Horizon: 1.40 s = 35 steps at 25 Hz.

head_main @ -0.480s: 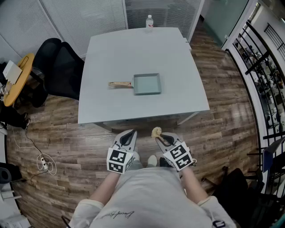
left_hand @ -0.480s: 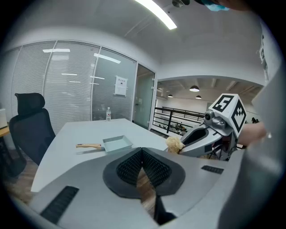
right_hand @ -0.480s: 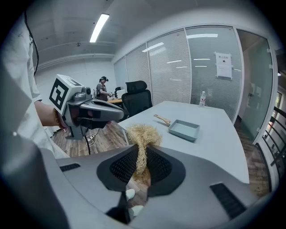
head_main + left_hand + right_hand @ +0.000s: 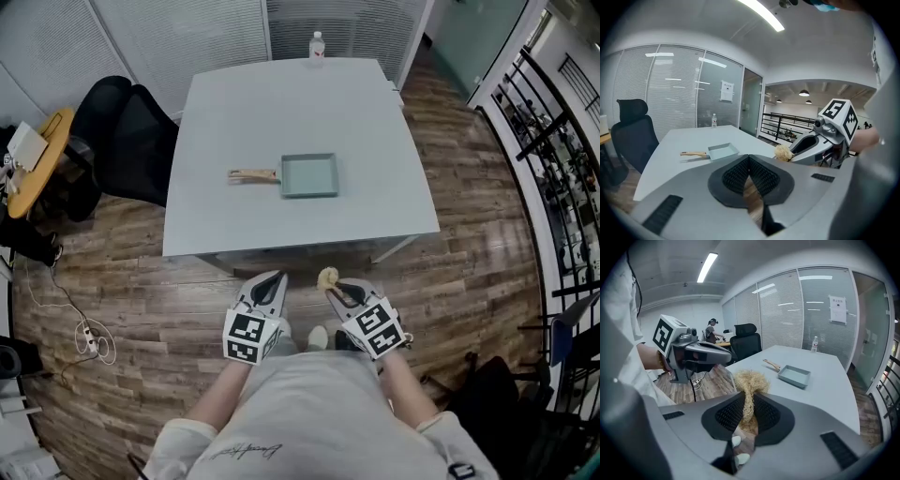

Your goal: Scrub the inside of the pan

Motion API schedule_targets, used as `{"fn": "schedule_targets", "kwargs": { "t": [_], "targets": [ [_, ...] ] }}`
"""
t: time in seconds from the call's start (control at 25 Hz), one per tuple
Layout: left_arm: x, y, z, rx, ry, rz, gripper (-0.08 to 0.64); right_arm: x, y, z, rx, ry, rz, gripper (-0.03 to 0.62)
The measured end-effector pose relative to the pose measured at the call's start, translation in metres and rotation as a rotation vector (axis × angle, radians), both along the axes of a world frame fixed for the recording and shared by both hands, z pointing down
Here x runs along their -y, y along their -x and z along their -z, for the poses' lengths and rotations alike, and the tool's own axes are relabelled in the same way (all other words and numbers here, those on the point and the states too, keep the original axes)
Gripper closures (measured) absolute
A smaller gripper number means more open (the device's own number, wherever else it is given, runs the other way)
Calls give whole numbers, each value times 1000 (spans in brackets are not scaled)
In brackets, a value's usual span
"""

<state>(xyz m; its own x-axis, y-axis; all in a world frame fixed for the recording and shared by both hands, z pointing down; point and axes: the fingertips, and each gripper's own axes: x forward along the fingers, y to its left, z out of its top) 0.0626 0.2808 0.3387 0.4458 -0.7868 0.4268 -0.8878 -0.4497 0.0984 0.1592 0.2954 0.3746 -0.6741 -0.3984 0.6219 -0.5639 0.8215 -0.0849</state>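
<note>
A pale blue square pan (image 4: 309, 175) with a wooden handle (image 4: 252, 174) lies in the middle of the grey table (image 4: 234, 112); the same pan (image 4: 722, 151) (image 4: 794, 375) shows small in both gripper views. My right gripper (image 4: 330, 282) is shut on a tan fibre scrubber (image 4: 328, 277), whose tuft (image 4: 750, 382) sticks out past the jaws. My left gripper (image 4: 275, 279) is shut with nothing in it. Both are held close to my body, in front of the table's near edge and well short of the pan.
A water bottle (image 4: 316, 45) stands at the table's far edge. A black office chair (image 4: 131, 141) sits left of the table, with a round yellow side table (image 4: 37, 159) beyond it. Cables and a power strip (image 4: 91, 344) lie on the wooden floor at the left.
</note>
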Motion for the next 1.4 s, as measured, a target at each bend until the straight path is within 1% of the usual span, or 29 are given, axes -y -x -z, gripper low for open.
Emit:
{"fn": "schedule_targets", "kwargs": {
  "t": [0.2, 0.52, 0.76, 1.08, 1.4],
  "targets": [
    [-2, -8, 2, 0, -2, 15, 549, -2, -7, 1, 13, 9, 15, 522],
    [-10, -20, 0, 5, -7, 38, 548, -8, -19, -6, 7, 8, 52, 522],
    [-2, -17, -5, -1, -9, 52, 549, 4, -21, -13, 6, 17, 49, 522],
    [42, -2, -8, -1, -22, 43, 549, 45, -3, -18, -5, 9, 60, 522],
    [117, 25, -8, -11, -31, -1, 549, 115, 27, -16, -21, -9, 38, 522]
  ]
}}
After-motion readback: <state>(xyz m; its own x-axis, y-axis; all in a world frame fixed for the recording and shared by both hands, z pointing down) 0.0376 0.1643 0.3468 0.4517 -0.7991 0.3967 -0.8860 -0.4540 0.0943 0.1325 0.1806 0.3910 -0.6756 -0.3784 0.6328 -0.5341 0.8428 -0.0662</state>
